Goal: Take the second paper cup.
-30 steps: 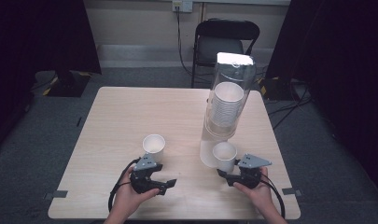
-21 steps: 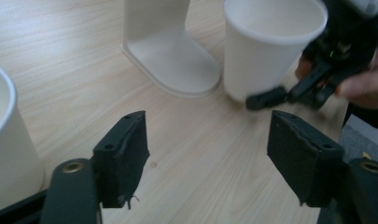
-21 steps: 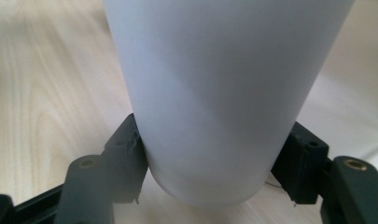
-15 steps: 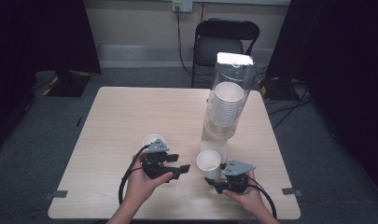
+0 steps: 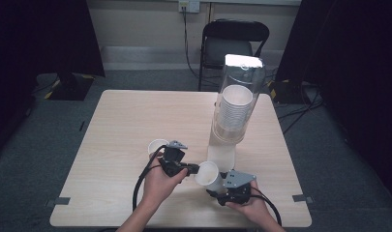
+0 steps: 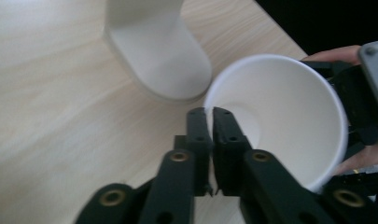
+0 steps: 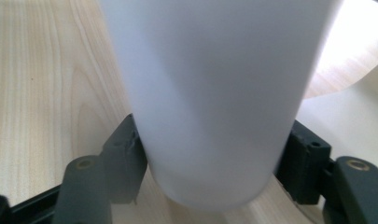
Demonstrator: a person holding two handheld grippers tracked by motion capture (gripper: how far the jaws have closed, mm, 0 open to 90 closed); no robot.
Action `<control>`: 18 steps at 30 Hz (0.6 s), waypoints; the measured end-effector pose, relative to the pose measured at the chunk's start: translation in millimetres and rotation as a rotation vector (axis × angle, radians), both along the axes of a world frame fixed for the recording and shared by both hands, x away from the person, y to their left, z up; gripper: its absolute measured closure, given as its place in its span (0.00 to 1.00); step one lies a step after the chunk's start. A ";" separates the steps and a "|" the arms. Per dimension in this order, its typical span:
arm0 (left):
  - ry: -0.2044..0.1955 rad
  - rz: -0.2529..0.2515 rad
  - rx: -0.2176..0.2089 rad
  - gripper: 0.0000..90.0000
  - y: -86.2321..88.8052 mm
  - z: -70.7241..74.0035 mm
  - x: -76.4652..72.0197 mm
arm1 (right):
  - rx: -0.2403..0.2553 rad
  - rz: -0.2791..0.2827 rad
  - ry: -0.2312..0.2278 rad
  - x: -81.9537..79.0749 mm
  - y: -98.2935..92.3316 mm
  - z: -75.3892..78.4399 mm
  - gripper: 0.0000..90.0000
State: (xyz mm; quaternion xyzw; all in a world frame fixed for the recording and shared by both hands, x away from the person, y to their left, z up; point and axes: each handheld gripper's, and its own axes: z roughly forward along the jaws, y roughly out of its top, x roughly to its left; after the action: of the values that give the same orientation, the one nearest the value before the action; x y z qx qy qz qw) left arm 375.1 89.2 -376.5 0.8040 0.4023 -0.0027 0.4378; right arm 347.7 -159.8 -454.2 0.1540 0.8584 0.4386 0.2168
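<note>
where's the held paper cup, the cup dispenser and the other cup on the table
held paper cup (image 6: 289,116), left gripper view, inner wall
cup dispenser (image 5: 237,104), high view, clear tube around the stack
other cup (image 5: 156,145), high view, open rim

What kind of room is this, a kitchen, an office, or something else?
Probably a lab or recording studio rather than a kitchen. A bare wooden table stands on grey carpet between dark curtains, with a folding chair behind it, and a cup dispenser set out as a prop.

A black folding chair (image 5: 236,43) stands behind the wooden table (image 5: 135,116) on grey carpet (image 5: 48,130).
</note>
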 end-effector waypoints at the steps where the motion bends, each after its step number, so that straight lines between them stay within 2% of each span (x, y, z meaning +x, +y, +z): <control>1: 0.027 0.013 0.012 0.98 2.2 -1.5 0.7 | 0.008 -0.007 0.035 2.0 -0.7 -1.4 0.25; 2: 0.041 0.022 0.001 0.98 4.9 -3.4 1.2 | 0.003 -0.028 0.059 3.8 -2.3 -2.2 0.20; 3: 0.062 0.029 -0.007 0.98 7.4 -4.5 1.3 | -0.006 -0.047 0.058 5.0 -5.2 -2.2 0.19; 4: 0.069 0.038 0.000 0.98 9.4 -5.1 1.4 | -0.020 -0.048 0.067 6.3 -8.8 -1.0 0.18; 6: 0.077 0.049 0.039 0.98 11.9 -5.7 1.6 | -0.011 -0.074 0.071 7.3 -17.8 0.8 0.17; 7: 0.082 0.052 0.044 0.98 13.9 -6.3 2.4 | -0.008 -0.090 0.078 8.4 -22.8 1.2 0.17; 10: 0.069 0.060 0.056 0.98 16.2 -7.3 2.9 | -0.002 -0.178 0.087 13.4 -39.2 1.4 0.17; 12: 0.056 0.057 0.046 0.96 16.7 -8.3 1.7 | -0.003 -0.229 0.085 16.8 -49.5 1.6 0.17; 15: -0.023 0.046 0.016 0.67 16.8 -11.3 0.2 | 0.003 -0.274 0.086 20.5 -61.4 1.2 0.17; 18: -0.089 0.027 -0.003 0.49 19.3 -10.5 -2.7 | 0.010 -0.315 0.082 24.0 -70.6 1.4 0.17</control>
State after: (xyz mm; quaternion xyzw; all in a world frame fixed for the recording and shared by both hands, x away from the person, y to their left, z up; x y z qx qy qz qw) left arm 372.4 108.5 -387.0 0.7973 0.3933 0.0382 0.4563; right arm 371.7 -230.5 -452.8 0.3054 0.8295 0.3971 0.2468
